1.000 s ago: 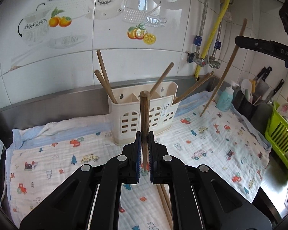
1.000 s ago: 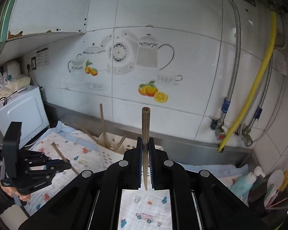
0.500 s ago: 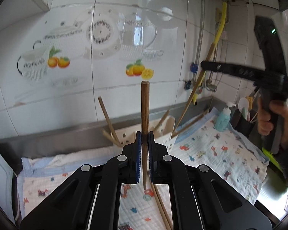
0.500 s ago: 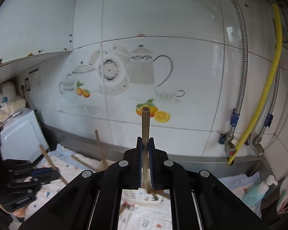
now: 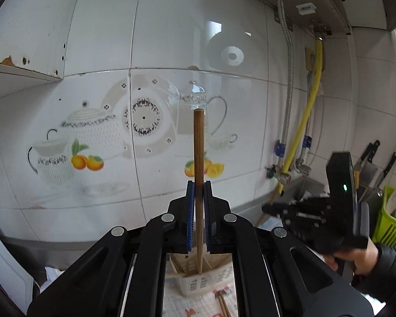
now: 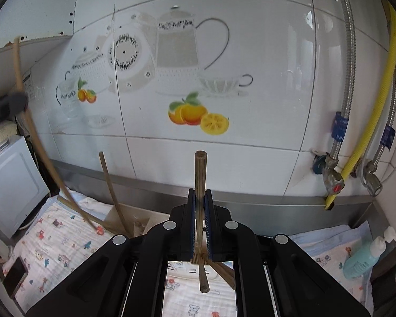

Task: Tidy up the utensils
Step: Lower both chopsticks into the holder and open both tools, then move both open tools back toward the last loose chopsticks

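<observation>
My left gripper (image 5: pixel 198 192) is shut on a wooden chopstick (image 5: pixel 198 148) held upright; its lower tip reaches into the cream utensil holder (image 5: pixel 198 285) seen below between the arms. My right gripper (image 6: pixel 200 200) is shut on another wooden chopstick (image 6: pixel 200 171), also upright, over the holder (image 6: pixel 190 266). Other chopsticks (image 6: pixel 111 185) lean in the holder. The right gripper shows in the left wrist view (image 5: pixel 303 211). Two chopsticks (image 5: pixel 223 303) lie on the cloth.
A patterned cloth (image 6: pixel 60 245) covers the counter below a tiled wall. A yellow hose and metal pipes (image 6: pixel 367 121) run down at the right. A blue soap bottle (image 6: pixel 364 256), a white appliance (image 6: pixel 10 185), a phone (image 6: pixel 14 274), knives (image 5: pixel 367 158) and a green rack (image 5: pixel 388 227) stand around.
Both grippers have moved in over the holder and tilted up toward the wall. The left chopstick's lower tip now sits in the holder. Both stay shut on their chopsticks.
</observation>
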`<control>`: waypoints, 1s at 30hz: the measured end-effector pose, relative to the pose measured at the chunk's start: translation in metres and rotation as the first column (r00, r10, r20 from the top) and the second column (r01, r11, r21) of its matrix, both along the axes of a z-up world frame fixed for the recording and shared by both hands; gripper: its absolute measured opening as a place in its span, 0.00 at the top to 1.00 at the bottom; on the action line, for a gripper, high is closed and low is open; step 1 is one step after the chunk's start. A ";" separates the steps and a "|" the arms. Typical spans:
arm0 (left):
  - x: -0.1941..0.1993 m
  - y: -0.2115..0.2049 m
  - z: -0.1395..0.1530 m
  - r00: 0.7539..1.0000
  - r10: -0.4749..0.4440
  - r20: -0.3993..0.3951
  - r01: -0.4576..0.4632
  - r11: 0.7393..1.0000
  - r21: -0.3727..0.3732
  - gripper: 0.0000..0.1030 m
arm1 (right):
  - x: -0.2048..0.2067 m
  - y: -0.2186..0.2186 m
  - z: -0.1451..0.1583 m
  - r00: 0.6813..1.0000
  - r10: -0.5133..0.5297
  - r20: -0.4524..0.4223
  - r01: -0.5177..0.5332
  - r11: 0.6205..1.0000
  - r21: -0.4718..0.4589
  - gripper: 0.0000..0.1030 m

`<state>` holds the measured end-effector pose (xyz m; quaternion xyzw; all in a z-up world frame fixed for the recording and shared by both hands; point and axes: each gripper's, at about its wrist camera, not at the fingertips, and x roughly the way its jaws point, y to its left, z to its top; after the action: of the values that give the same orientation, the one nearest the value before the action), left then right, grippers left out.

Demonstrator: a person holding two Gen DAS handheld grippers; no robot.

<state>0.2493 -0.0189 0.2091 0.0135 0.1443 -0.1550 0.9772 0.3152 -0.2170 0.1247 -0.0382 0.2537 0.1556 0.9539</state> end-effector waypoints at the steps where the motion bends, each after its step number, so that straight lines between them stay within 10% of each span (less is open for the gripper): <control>1: 0.005 -0.001 -0.001 1.000 0.007 0.001 -0.007 1.000 -0.005 0.95 | 0.000 0.000 -0.002 1.000 0.003 -0.006 -0.003 1.000 -0.003 0.94; 23: 0.040 -0.006 -0.057 0.992 0.029 -0.121 -0.027 1.000 0.014 0.91 | -0.026 -0.003 -0.011 1.000 0.008 0.019 -0.008 1.000 -0.026 0.85; 27: 0.021 0.002 -0.053 0.994 0.041 -0.099 -0.041 0.999 0.002 0.61 | -0.044 -0.007 -0.007 1.000 0.005 0.029 -0.004 1.000 -0.007 0.82; 30: 0.004 0.010 -0.052 0.995 0.043 -0.091 -0.044 0.999 -0.009 0.59 | -0.064 -0.008 -0.008 0.999 0.002 0.037 -0.002 1.000 0.002 0.77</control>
<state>0.2533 -0.0086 0.1569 -0.0019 0.1881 -0.1351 0.9728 0.2515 -0.2248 0.1168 -0.0401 0.2359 0.1560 0.9583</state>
